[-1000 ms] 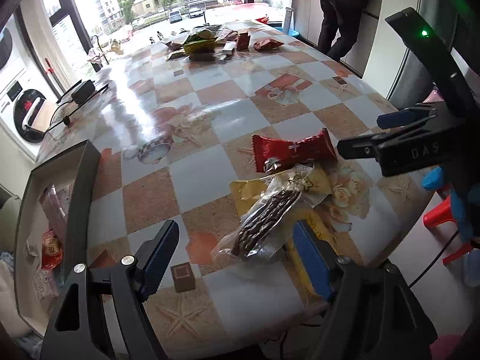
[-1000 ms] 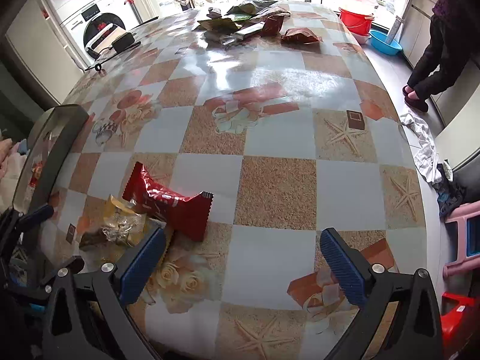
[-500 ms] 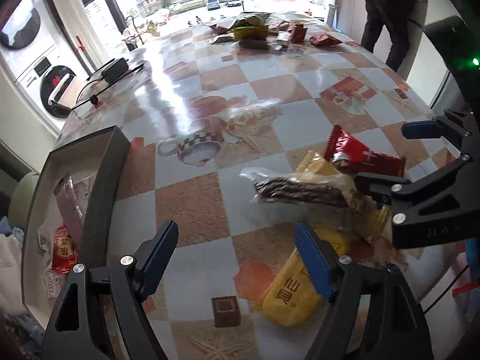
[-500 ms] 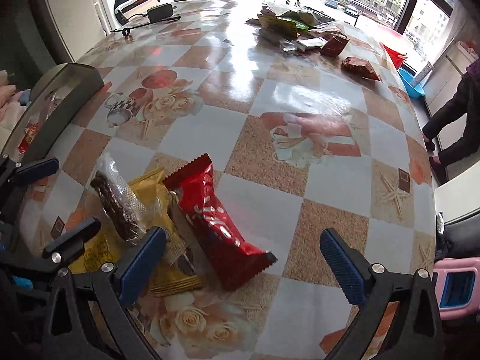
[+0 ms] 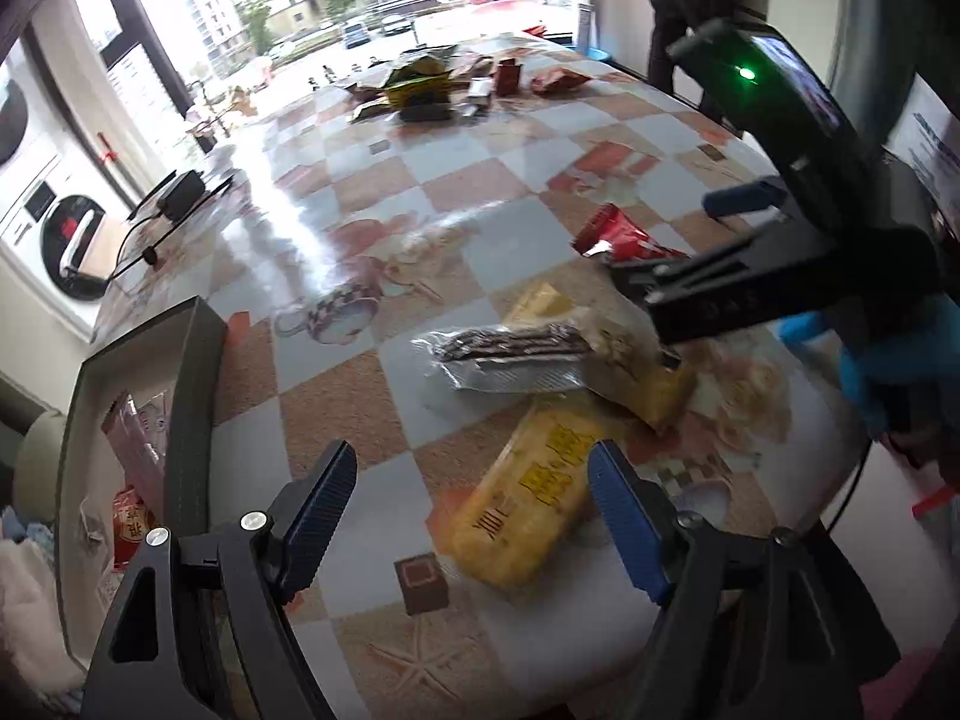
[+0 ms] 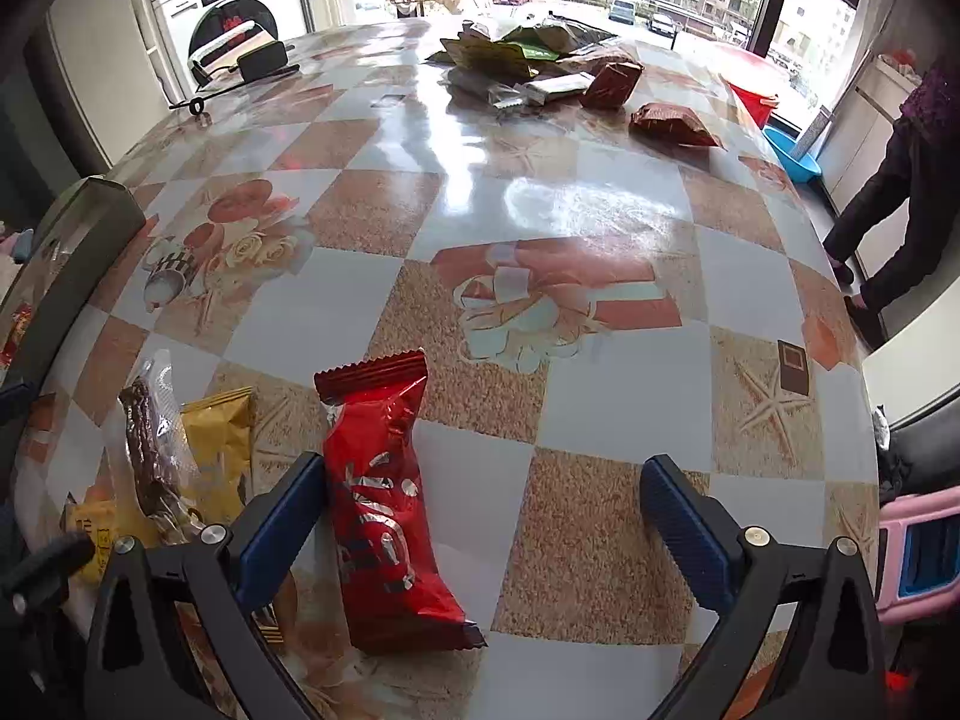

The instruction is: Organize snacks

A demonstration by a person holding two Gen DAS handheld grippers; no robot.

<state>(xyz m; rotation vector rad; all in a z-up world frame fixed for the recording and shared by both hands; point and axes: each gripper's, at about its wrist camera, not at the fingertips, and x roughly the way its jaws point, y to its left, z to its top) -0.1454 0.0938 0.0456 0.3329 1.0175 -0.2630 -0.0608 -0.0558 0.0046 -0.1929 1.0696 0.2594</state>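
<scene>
Right now both grippers hang over the near end of the checkered table [image 6: 600, 408], each with its blue-padded jaws spread wide and nothing between the pads. The left gripper [image 5: 474, 516] sits low over the table edge, and just ahead of its right finger lies a yellow snack pack [image 5: 528, 498] with printed characters, flat on the cloth and partly tucked under a second yellow packet [image 5: 624, 354]. Across that second packet rests a clear packet with a dark snack stick [image 5: 510, 354] inside, lying crosswise. A small brown square [image 5: 421, 585], which looks like part of the cloth's pattern, shows between the left gripper's fingers. Off to the left, at the table's edge, stands a dark-rimmed box [image 5: 192, 396] with a few wrapped snacks already inside. The right gripper [image 6: 480, 516] hovers over a red snack pack [image 6: 384, 510], which lies lengthwise on the table, close against the inside of its left finger; the pads do not touch it as far as I can see. Beside it to the left sits the yellow-and-clear pile. At the far end of the table lies a loose heap of other wrappers [image 6: 540, 60], well apart from all this.
</scene>
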